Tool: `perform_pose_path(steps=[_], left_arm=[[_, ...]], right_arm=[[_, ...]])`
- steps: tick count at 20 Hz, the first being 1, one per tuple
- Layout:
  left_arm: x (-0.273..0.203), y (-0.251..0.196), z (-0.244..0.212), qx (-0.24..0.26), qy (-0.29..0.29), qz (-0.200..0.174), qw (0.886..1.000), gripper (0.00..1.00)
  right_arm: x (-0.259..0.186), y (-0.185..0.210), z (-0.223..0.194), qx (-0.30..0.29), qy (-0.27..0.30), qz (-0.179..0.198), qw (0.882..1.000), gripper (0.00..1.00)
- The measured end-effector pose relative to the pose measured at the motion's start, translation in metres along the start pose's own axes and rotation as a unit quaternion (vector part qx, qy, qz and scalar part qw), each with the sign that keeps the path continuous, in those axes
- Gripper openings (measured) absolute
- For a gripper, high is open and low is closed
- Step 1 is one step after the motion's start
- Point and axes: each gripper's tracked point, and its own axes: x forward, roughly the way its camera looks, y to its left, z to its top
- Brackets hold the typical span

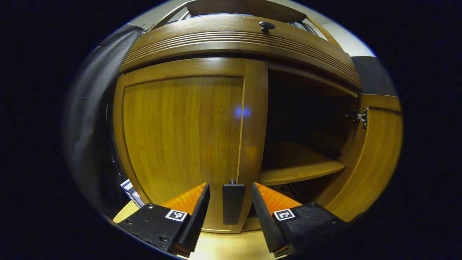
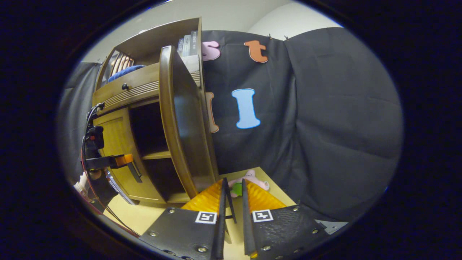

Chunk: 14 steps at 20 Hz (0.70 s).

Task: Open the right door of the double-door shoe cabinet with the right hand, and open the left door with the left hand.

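Note:
The wooden shoe cabinet (image 1: pixel 238 39) stands close in front of me. Its left door (image 1: pixel 180 133) is closed, and its dark handle (image 1: pixel 233 202) hangs between the fingers of my open left gripper (image 1: pixel 231 204), with a gap on each side. The right door (image 1: pixel 375 155) is swung wide, baring a shelf (image 1: pixel 299 169). In the right gripper view that right door (image 2: pixel 187 122) shows edge-on. My right gripper (image 2: pixel 232 202) has its fingers narrowly apart around a thin dark handle (image 2: pixel 231 202), which leans toward the left finger, with a gap on the other side. The left gripper (image 2: pixel 126 162) shows at the left door.
A drawer with a round knob (image 1: pixel 267 25) runs above the doors, and books (image 2: pixel 187 43) stand on top. A pink and green soft toy (image 2: pixel 249 182) lies on the pale floor (image 2: pixel 155 213) by the black cloth wall (image 2: pixel 325 126). A hand (image 2: pixel 85 182) holds the left gripper.

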Motion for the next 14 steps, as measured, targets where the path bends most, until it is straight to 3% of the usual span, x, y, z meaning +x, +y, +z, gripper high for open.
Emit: perform_pose_path(steps=[5, 9, 10, 14], left_arm=[[0.012, -0.003, -0.009, 0.01, 0.009, -0.002, 1.0, 0.61], [0.019, -0.001, -0.013, 0.012, 0.012, 0.001, 1.0, 0.6], [0.019, -0.001, -0.013, 0.012, 0.013, 0.002, 1.0, 0.52], [0.021, -0.003, -0.014, 0.009, 0.012, 0.001, 1.0, 0.46]], right_arm=[[0.0, 0.0, 0.0, 0.003, -0.001, 0.0, 1.0, 0.22], [0.0, 0.0, 0.0, 0.006, -0.003, 0.0, 1.0, 0.22], [0.001, 0.0, -0.001, 0.006, -0.003, 0.001, 1.0, 0.22], [0.001, -0.002, -0.001, 0.006, -0.003, 0.003, 1.0, 0.22]])
